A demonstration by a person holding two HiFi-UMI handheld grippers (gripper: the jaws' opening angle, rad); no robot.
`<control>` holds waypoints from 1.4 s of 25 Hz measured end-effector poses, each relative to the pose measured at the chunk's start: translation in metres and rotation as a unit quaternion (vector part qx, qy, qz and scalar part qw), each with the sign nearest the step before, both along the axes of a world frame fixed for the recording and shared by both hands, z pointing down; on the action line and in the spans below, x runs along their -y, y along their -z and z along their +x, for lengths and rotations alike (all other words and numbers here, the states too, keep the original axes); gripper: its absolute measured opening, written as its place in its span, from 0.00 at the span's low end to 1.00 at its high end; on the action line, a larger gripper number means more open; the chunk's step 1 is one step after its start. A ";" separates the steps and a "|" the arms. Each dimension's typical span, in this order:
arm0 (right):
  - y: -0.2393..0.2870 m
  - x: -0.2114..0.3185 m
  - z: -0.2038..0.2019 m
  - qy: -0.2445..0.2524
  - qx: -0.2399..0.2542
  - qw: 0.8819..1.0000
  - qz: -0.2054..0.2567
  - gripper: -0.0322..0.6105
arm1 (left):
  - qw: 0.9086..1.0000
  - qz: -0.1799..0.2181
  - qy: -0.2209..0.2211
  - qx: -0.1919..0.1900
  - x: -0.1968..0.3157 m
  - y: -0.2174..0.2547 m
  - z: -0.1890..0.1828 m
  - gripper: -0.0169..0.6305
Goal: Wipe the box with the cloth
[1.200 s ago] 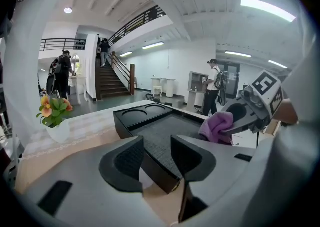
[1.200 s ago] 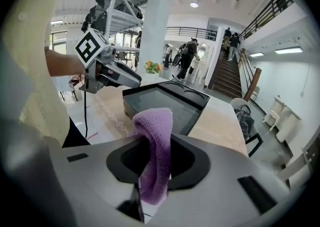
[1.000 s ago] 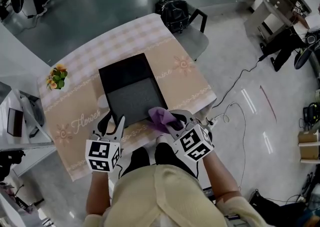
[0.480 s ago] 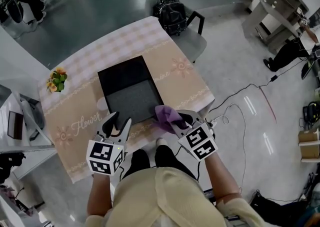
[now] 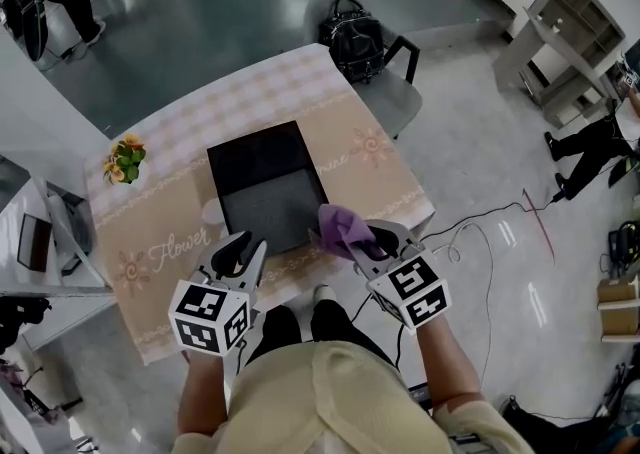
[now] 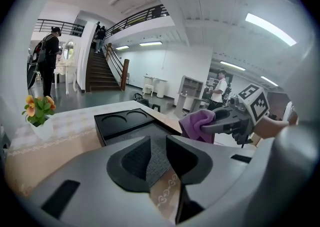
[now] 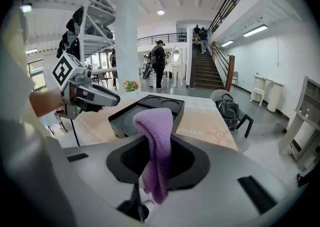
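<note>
Now clamping the cloth (image 5: 340, 225) in the right gripper (image 5: 365, 242) at the box's (image 5: 265, 187) near corner; just squeezed the left gripper (image 5: 240, 252) partway closed on nothing.

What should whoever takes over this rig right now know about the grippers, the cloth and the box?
The left gripper is empty; its jaws, part open, have just been closing on nothing, short of the near edge of the black box. The right gripper is shut on the purple cloth, by the box's near right corner. The box lies on the table. Done: cloth in grip. Left: wipe the box.
</note>
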State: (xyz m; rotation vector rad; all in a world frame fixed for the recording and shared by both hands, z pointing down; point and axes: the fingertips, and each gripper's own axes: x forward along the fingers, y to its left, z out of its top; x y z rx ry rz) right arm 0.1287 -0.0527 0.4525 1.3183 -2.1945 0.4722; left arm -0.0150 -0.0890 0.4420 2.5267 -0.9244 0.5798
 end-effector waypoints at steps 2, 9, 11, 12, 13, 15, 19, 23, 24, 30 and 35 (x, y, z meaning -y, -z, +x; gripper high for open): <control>0.010 0.004 -0.003 0.002 0.010 1.000 0.012 0.21 | 1.000 0.011 0.004 0.005 0.001 0.005 -0.002 0.19; 0.043 0.024 -0.010 0.007 0.049 0.997 0.057 0.21 | 0.999 0.042 0.018 0.014 0.009 0.024 -0.009 0.14; 0.050 0.030 -0.010 0.008 0.056 0.996 0.069 0.21 | 0.998 0.047 0.025 0.017 0.012 0.029 -0.013 0.13; 0.053 0.033 -0.012 0.008 0.060 0.995 0.075 0.21 | 0.998 0.050 0.029 0.018 0.013 0.032 -0.015 0.13; 0.056 0.036 -0.013 0.008 0.065 0.995 0.081 0.21 | 0.998 0.053 0.033 0.018 0.014 0.034 -0.018 0.13; 0.061 0.042 -0.016 0.008 0.074 0.993 0.089 0.21 | 0.997 0.056 0.041 0.014 0.016 0.039 -0.023 0.13; 0.069 0.053 -0.025 0.010 0.090 0.991 0.099 0.21 | 0.997 0.055 0.059 -0.003 0.021 0.043 -0.034 0.13; 0.074 0.059 -0.037 0.017 0.095 0.990 0.106 0.21 | 0.995 0.059 0.081 -0.013 0.024 0.045 -0.045 0.13; 0.074 0.061 -0.039 0.019 0.096 0.989 0.108 0.21 | 0.995 0.060 0.083 -0.016 0.025 0.046 -0.047 0.13; 0.078 0.065 -0.052 0.026 0.113 0.987 0.114 0.20 | 0.993 0.066 0.099 -0.024 0.032 0.053 -0.058 0.12; 0.078 0.067 -0.060 0.031 0.128 0.985 0.113 0.20 | 0.990 0.071 0.118 -0.029 0.035 0.054 -0.066 0.12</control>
